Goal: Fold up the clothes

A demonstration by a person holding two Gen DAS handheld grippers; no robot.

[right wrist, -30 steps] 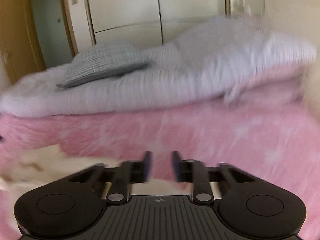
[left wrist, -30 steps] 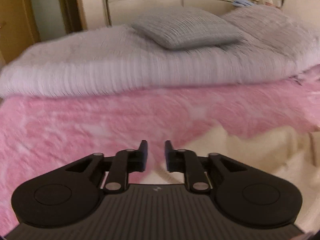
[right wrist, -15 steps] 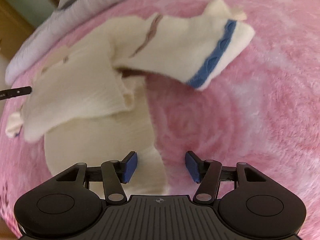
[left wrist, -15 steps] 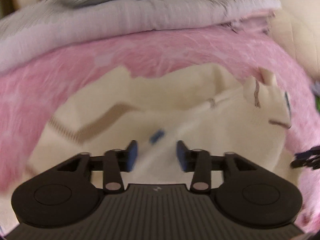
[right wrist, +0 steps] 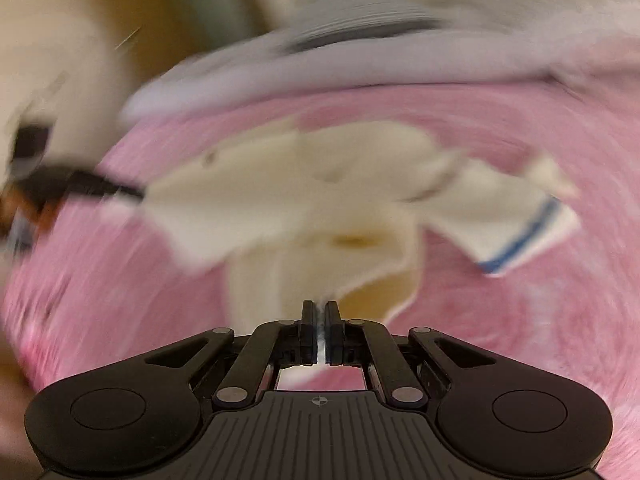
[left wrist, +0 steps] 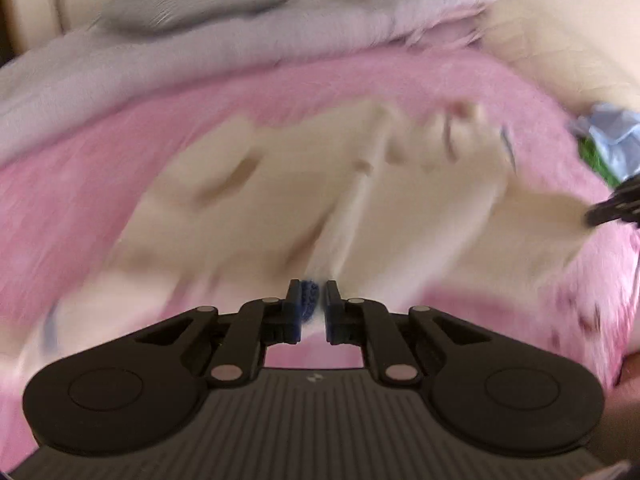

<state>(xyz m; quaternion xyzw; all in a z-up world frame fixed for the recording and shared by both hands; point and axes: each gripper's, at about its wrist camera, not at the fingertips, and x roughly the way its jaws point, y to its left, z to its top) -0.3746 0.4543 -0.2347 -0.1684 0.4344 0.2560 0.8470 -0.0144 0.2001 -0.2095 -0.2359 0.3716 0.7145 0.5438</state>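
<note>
On the pink blanket [right wrist: 520, 340] lies a cream sweater [right wrist: 288, 200], spread out and blurred, with a blue-striped cuff [right wrist: 520, 240] at the far right. At its near edge the left gripper [left wrist: 311, 308] is clenched on a blue-trimmed fold of the sweater, and the right gripper [right wrist: 319, 328] pinches a thin edge of the same cloth. Beyond the blanket, at the far side, sits a grey quilt [left wrist: 200, 52].
</note>
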